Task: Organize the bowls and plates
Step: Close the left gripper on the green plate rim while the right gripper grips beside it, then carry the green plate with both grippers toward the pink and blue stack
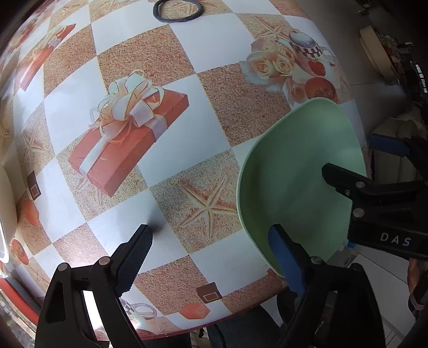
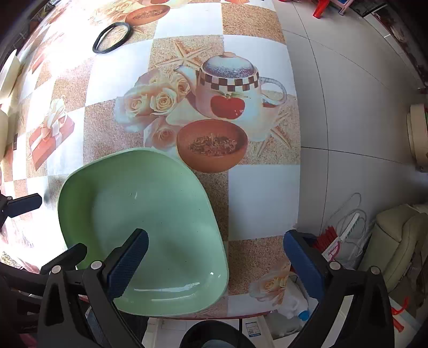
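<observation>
A pale green squarish plate [image 2: 149, 214] lies on the patterned tablecloth at the table's near edge; it also shows in the left wrist view [image 1: 294, 174]. My left gripper [image 1: 211, 241] is open, its right finger over the plate's near rim, its left finger over the cloth. My right gripper [image 2: 216, 246] is open, its left finger above the plate's inside, its right finger past the table's corner. Neither holds anything.
A black rubber ring [image 1: 178, 9] lies on the far part of the table [image 1: 171, 166], also in the right wrist view [image 2: 112, 37]. Cream dishes [image 2: 8, 77] sit at the far left edge. Tiled floor [image 2: 355, 128] and clutter lie to the right.
</observation>
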{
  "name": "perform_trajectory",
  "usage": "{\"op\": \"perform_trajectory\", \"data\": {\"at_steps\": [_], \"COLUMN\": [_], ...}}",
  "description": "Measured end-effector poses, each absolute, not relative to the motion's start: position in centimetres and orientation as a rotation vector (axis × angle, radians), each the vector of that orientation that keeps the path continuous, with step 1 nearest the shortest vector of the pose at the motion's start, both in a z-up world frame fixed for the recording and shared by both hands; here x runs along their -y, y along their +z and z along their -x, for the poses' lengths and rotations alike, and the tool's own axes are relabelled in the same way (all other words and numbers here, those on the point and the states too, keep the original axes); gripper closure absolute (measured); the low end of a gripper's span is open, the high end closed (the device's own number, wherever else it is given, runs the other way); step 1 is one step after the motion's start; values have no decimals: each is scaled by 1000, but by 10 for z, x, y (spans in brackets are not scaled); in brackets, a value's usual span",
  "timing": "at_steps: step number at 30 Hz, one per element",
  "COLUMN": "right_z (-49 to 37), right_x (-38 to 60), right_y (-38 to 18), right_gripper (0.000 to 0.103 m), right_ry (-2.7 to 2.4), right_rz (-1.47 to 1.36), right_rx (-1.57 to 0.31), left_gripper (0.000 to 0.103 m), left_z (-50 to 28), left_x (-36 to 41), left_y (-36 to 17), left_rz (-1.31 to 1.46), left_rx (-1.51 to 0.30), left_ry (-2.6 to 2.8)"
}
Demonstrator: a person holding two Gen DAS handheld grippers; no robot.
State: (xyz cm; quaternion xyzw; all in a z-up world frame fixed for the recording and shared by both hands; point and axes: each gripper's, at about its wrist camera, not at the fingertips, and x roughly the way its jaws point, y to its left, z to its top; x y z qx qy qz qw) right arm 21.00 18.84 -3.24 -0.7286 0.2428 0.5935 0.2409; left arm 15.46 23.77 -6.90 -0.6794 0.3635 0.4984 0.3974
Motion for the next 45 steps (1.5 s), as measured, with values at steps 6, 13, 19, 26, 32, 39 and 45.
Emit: {"op": "perform_trajectory", "data": {"at_steps": [6, 13, 19, 26, 32, 39, 45], "right_z": [-209, -213, -211, -193, -173, -136, -99], "right_x": [-186, -186, -177, -147, -120, -82, -44], "right_y": [-34, -35, -35, -35, -33, -32, -29], "right_gripper": [44, 56, 58, 59, 58, 58, 58], "right_ry": [1642, 1657, 1653, 1653, 1661, 1696, 1721], "right_rz": [1990, 1984, 1983, 1982, 1999, 2056, 2102], "right_rx": [-748, -815, -840, -878, -880, -828, -792], "left_gripper": [15, 15, 27, 32, 33, 33, 33], "left_z": [-168, -178, -180, -180, -167, -133, -100], "left_x": [-240, -244, -244, -238, -206, -160, -115], "left_y": [-77, -83, -77, -72, -69, -70, -71], "left_rz": [1708, 1667, 1604, 1557, 1521, 1560, 1588], "left_rx": [-899, -955, -1005, -1054, -1077, -1054, -1023], "left_ry": [1271, 1286, 1320, 1318, 1326, 1348, 1388]}}
